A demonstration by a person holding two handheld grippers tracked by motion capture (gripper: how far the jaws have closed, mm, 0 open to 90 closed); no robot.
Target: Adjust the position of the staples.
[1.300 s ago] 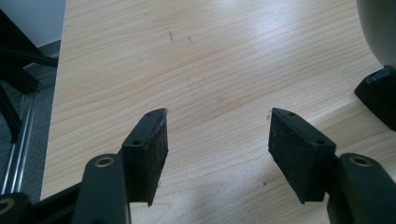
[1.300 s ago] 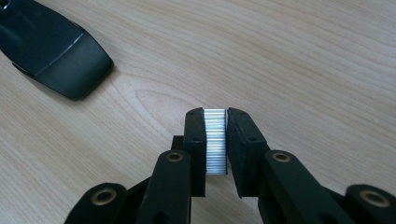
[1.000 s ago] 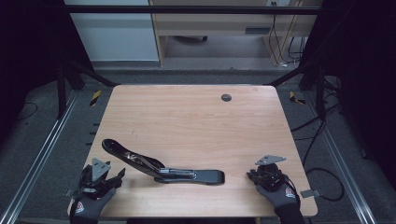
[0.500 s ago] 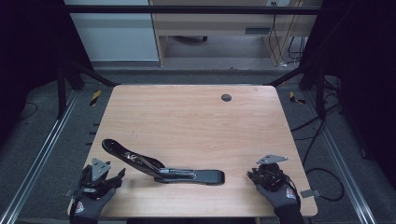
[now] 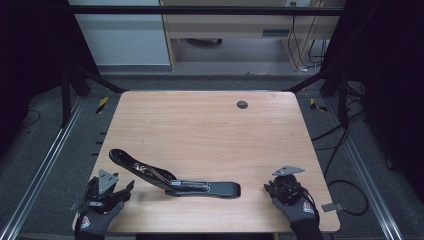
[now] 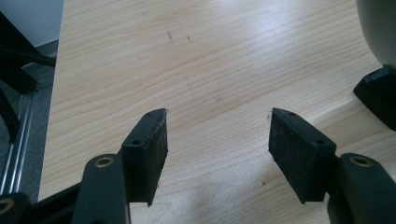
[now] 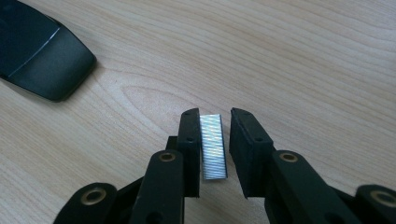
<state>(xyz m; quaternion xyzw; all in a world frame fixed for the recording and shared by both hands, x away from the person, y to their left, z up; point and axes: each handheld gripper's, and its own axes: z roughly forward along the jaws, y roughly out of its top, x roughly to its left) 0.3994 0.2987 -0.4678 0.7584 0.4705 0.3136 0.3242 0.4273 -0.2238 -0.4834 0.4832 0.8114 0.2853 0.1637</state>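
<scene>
Right gripper (image 7: 215,116), held low near the right front corner of the table (image 5: 200,125), straddles a strip of staples (image 7: 213,147); its jaws have just been closing, and the strip lies against the left pad with a gap at the other, so it is not yet pinched from both sides. Closing off-centre could push the strip flat or sideways, break it apart, or let it slip out on lifting, short of the opened stapler (image 5: 175,181) lying to its left. Left gripper (image 6: 217,135) hovers spread over bare wood near that stapler's raised arm, holding nothing.
</scene>
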